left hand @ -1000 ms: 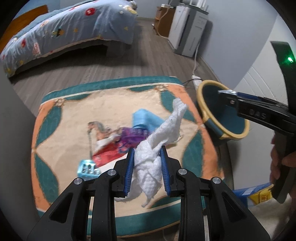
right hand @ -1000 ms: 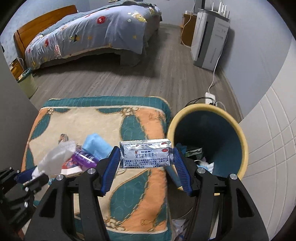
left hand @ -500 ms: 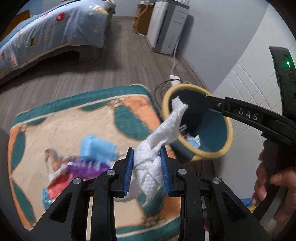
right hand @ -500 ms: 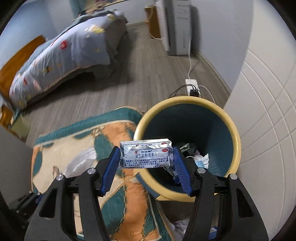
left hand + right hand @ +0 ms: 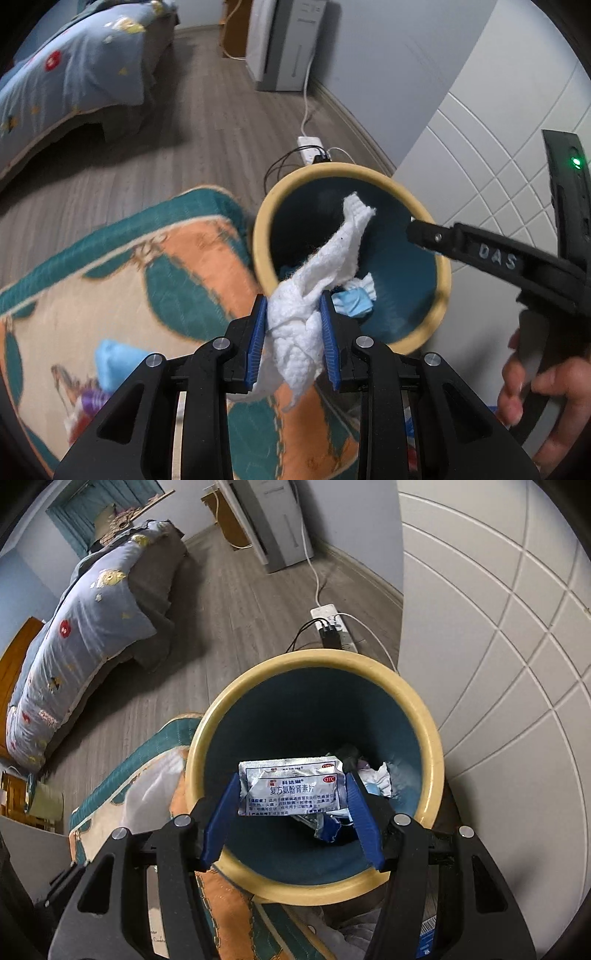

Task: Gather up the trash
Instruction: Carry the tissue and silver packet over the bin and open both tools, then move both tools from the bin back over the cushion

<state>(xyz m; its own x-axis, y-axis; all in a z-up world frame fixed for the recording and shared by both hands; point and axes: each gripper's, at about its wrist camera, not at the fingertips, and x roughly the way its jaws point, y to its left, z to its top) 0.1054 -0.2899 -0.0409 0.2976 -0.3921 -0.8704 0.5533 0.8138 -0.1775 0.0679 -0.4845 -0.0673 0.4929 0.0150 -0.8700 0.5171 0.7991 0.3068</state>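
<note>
My left gripper [image 5: 293, 325] is shut on a crumpled white tissue [image 5: 306, 310] and holds it at the near rim of the teal bin with a yellow rim [image 5: 262, 229]. My right gripper [image 5: 291, 794] holds a silver medicine sachet [image 5: 291, 790] between its blue pads, right over the bin's mouth [image 5: 432, 738]; the jaws stand wide around it. The right gripper's finger [image 5: 480, 251] reaches over the bin from the right in the left wrist view. Trash lies at the bin's bottom [image 5: 376, 779].
A patterned orange and teal rug [image 5: 177, 266] lies left of the bin with a blue packet [image 5: 114, 358] and other wrappers on it. A power strip [image 5: 328, 624] with cables lies behind the bin. A white tiled wall [image 5: 498, 664] stands at the right, a bed [image 5: 74, 620] at the far left.
Both grippers have moved right toward the bin. The right gripper now holds the sachet over the bin's mouth, and the tissue has reached the bin's rim.
</note>
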